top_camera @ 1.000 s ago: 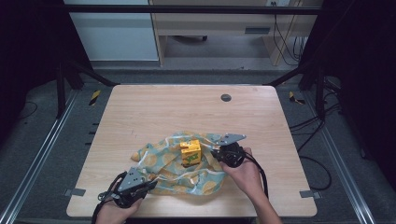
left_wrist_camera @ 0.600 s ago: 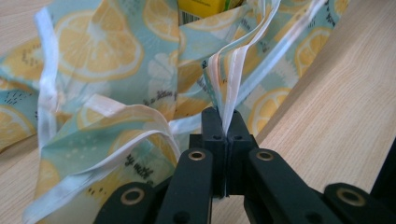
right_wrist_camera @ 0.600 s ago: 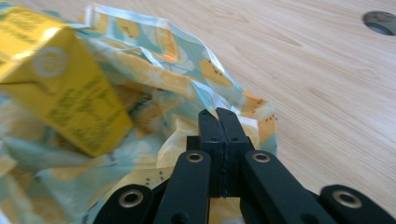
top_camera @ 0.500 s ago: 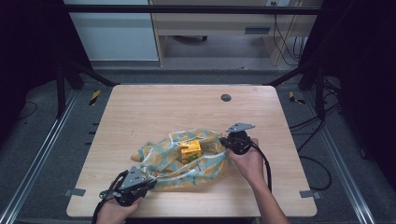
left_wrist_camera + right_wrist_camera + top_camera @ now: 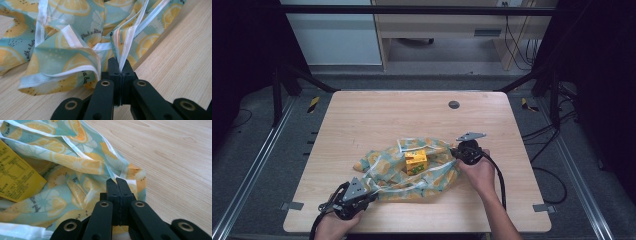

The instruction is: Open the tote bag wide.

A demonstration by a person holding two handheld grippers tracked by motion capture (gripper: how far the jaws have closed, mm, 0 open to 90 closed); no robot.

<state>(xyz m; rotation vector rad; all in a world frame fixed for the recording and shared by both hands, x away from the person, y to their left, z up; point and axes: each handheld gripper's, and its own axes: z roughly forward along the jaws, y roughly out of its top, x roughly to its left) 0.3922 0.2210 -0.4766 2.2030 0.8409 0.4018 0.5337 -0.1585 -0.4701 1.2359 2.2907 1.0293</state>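
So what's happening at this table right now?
A person is working a lemon-print cloth with a gripper in each hand. The left gripper is clamped on the cloth's white-trimmed edge at the near-left corner; the right gripper is shut on the edge at the right side. A small yellow box sits on the bunched cloth in the middle of the wooden table.

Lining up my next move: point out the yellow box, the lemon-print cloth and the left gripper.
yellow box (image 5: pixel 416 161), high view, its top face.
lemon-print cloth (image 5: pixel 384 165), high view, its spread left part.
left gripper (image 5: pixel 121 65), left gripper view, between its fingers.
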